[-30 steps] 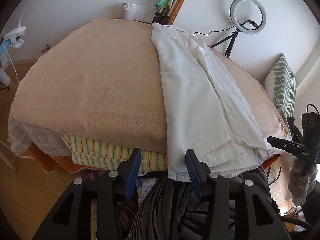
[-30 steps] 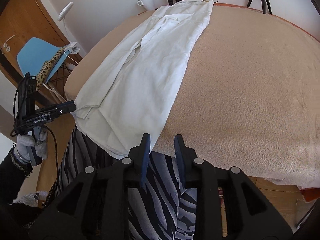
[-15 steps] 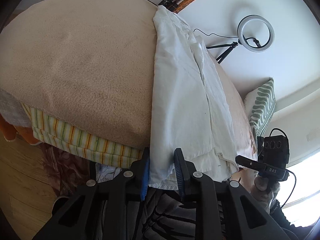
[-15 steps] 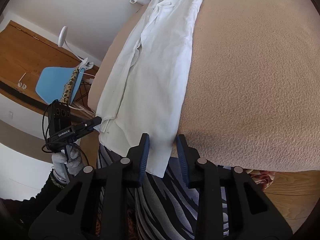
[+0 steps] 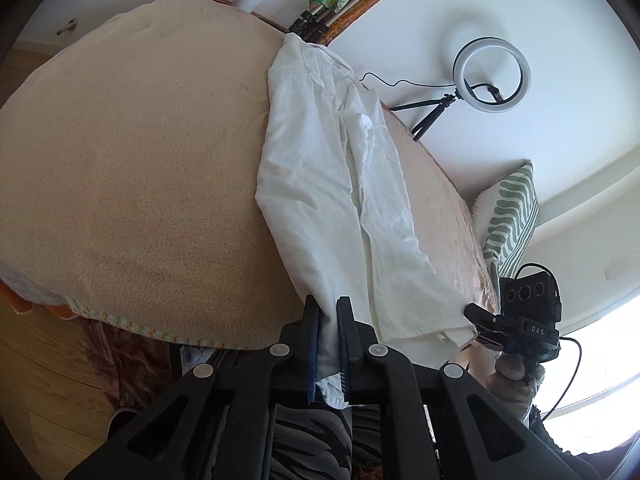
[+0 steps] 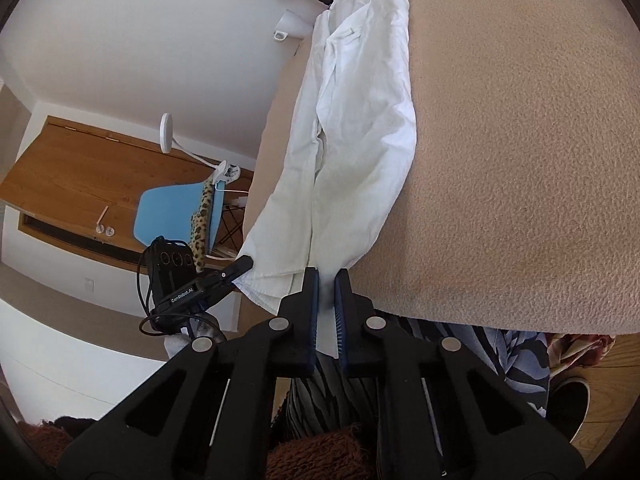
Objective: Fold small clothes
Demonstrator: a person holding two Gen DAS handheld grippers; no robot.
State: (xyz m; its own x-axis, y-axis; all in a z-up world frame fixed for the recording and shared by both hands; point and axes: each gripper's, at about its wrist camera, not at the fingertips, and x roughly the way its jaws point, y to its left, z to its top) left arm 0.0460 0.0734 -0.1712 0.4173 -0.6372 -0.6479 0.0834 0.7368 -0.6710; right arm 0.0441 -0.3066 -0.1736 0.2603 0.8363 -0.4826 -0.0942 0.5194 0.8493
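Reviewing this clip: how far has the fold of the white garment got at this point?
Done: the white shirt already lies as a long narrow strip on the beige blanket, sides folded in. In hand: the left gripper and right gripper are each shut on a corner of its near hem at the table edge. Left: the crosswise fold toward the collar has not happened.

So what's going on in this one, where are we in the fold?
A person is working a long white garment laid lengthwise on a beige-covered table. The left claw is shut on one near corner of its hem, and the right claw is shut on the other. The near end is lifted off the table edge while the far end lies flat. The end-to-end fold has not yet been made.
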